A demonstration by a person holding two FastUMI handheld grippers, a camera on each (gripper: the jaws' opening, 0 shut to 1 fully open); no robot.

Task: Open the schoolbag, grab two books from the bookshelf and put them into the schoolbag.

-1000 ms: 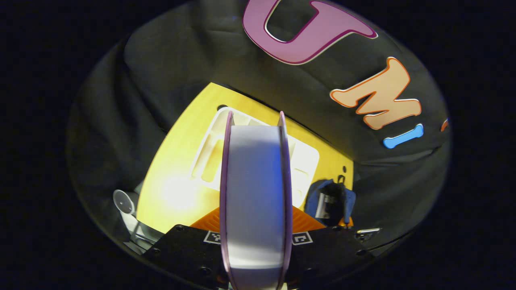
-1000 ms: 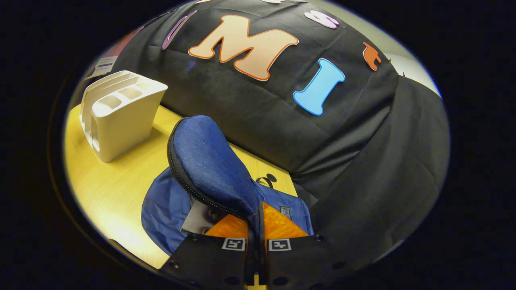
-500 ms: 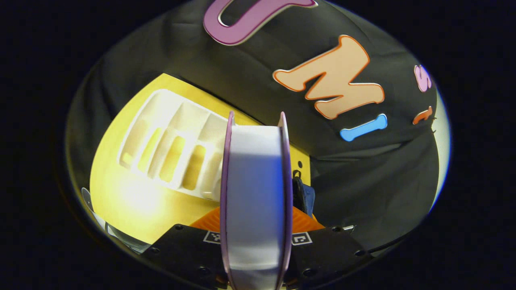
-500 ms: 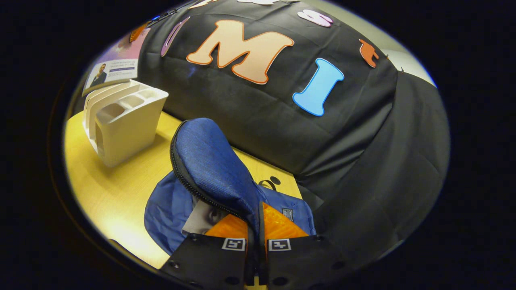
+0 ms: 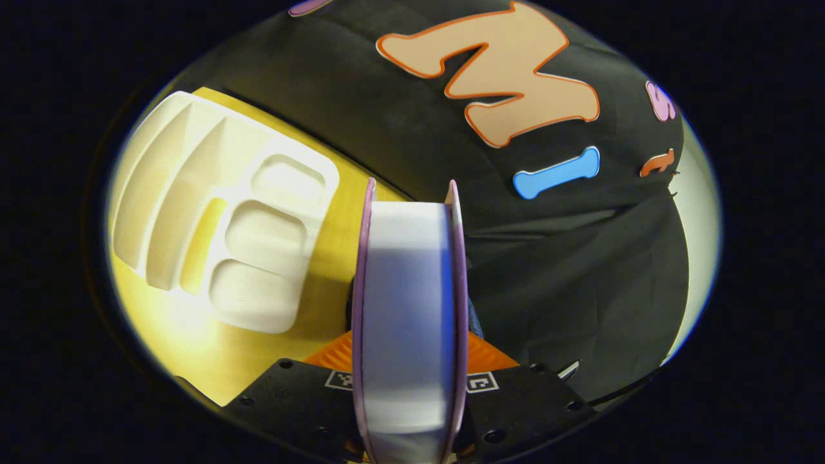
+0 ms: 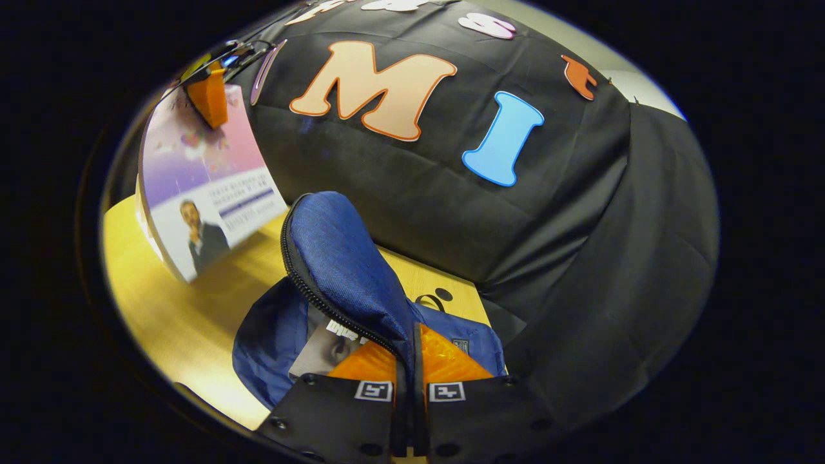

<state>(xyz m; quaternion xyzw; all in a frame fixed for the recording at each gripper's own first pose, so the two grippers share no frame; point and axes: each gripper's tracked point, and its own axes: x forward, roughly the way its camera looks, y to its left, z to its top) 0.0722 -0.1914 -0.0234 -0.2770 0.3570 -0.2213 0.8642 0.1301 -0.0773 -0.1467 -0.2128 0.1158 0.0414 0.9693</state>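
My left gripper [image 5: 408,361] has its fingers clamped on a book [image 5: 407,309], page edges facing the camera, long axis running straight away from me, held in the air over the yellow table [image 5: 335,258]. The white bookshelf [image 5: 219,212] sits on the left. In the right gripper view that book [image 6: 203,187] hangs tilted at far left. My right gripper [image 6: 410,377] is pinched tight on the schoolbag [image 6: 335,258] flap, lifting it; another book [image 6: 322,351] lies inside.
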